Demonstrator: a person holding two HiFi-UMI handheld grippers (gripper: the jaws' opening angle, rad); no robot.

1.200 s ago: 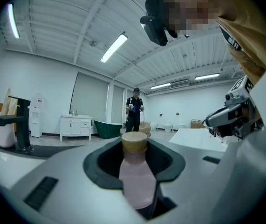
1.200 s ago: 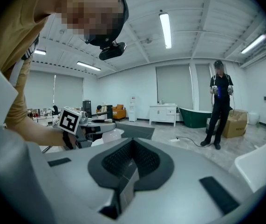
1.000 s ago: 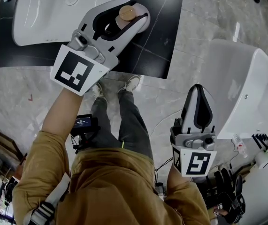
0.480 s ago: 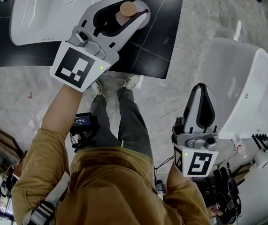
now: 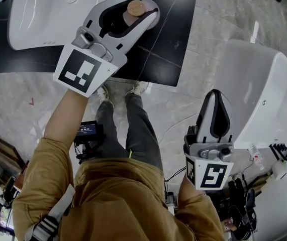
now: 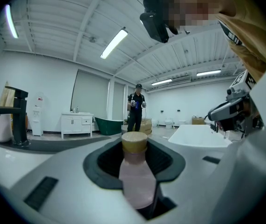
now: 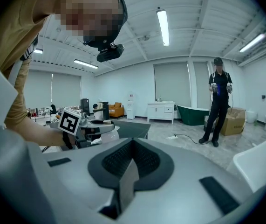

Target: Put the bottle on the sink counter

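Observation:
A pink bottle with a tan cork-like cap [image 5: 134, 7] is clamped between the jaws of my left gripper [image 5: 144, 8], which is shut on its body. It hangs over the black sink counter [image 5: 158, 59], just right of the white basin [image 5: 42, 19]. In the left gripper view the bottle [image 6: 136, 183] stands upright between the pads, with its cap above them. My right gripper [image 5: 214, 93] is low at the right over the floor, jaws shut with nothing between them. In the right gripper view its pads [image 7: 129, 181] meet.
A black faucet [image 6: 14, 118] stands on the counter at the left. A white bathtub [image 5: 264, 99] sits right of my right gripper. My legs and shoes [image 5: 140, 88] stand at the counter's front edge. Another person [image 7: 218, 101] stands far off beside a green tub [image 7: 193, 113].

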